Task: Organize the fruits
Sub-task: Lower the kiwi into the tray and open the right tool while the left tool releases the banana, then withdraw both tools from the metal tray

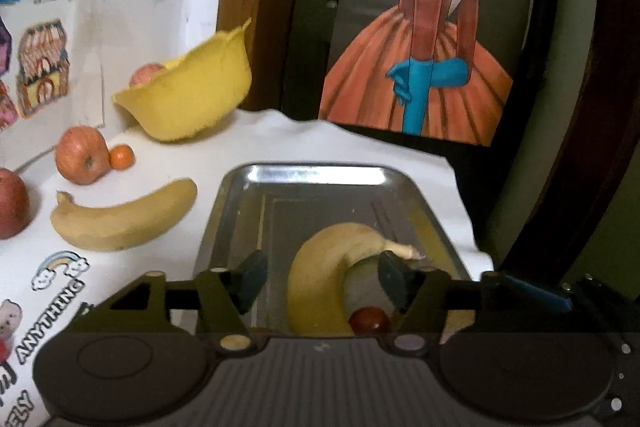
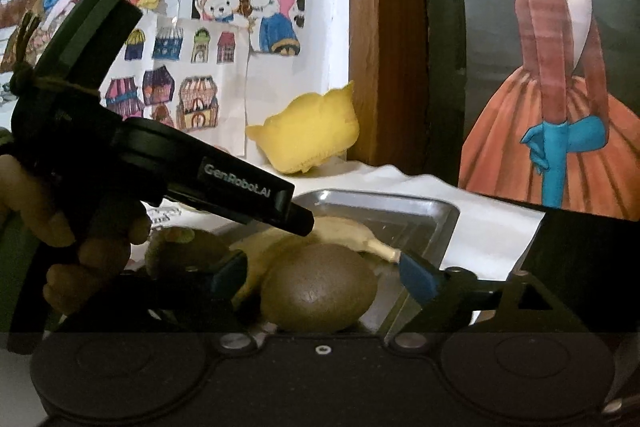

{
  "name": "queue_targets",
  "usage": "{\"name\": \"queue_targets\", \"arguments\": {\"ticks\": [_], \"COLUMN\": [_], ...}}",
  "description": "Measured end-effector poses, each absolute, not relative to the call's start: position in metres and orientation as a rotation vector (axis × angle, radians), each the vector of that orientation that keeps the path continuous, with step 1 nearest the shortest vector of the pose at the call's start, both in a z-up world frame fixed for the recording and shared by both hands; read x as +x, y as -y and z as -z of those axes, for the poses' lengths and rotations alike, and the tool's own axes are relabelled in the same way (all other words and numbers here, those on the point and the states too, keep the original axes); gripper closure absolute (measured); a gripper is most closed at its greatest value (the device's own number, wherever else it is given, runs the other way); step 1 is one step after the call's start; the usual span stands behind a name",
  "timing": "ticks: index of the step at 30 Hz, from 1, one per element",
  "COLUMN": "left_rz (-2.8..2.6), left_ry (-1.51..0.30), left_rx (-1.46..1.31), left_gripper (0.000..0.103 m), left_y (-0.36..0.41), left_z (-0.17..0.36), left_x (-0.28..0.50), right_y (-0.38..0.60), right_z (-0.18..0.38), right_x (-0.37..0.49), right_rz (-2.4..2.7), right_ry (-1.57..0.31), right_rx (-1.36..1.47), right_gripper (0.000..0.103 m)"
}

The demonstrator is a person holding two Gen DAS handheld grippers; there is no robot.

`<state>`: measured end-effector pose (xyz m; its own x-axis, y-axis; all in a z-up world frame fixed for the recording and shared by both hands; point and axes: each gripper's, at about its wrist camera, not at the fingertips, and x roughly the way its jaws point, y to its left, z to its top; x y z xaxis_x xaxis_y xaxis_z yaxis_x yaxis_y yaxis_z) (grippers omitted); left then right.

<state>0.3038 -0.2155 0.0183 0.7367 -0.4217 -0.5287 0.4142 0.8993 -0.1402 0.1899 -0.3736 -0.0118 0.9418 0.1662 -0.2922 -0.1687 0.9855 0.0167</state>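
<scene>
Left gripper (image 1: 318, 277) is hovering over the shiny metal tray (image 1: 316, 174), fingers spread and released around the curved yellow banana (image 1: 316, 279) lying inside it. Right gripper (image 2: 322, 277) is also released, straddling the fuzzy brown kiwi (image 2: 319, 293) at the tray's near end. Kiwi is probably light, soft-skinned and bruisable; pinching its midsection gently looks best.

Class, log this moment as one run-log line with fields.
left gripper: open over banana in tray | right gripper: open around kiwi | second banana: on cloth
</scene>
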Motion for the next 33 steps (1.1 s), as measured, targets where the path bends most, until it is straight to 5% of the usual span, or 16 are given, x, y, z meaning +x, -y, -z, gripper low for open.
{"name": "queue_targets", "arguments": {"ticks": [8, 33], "left_rz": [0.444, 0.342], "left_ry": [-0.479, -0.378], "left_rx": [-0.032, -0.111], "left_gripper": [0.004, 0.0], "left_y": [0.195, 0.045], "left_z": [-0.048, -0.044], "left_x": [0.27, 0.125], "right_y": [0.361, 0.283], "right_z": [-0.014, -0.034], "right_x": [0.156, 0.028], "right_rz": [-0.156, -0.111], "right_ry": [-0.219, -0.258], "right_rx": [-0.036, -0.002], "right_gripper": [0.001, 0.001]}}
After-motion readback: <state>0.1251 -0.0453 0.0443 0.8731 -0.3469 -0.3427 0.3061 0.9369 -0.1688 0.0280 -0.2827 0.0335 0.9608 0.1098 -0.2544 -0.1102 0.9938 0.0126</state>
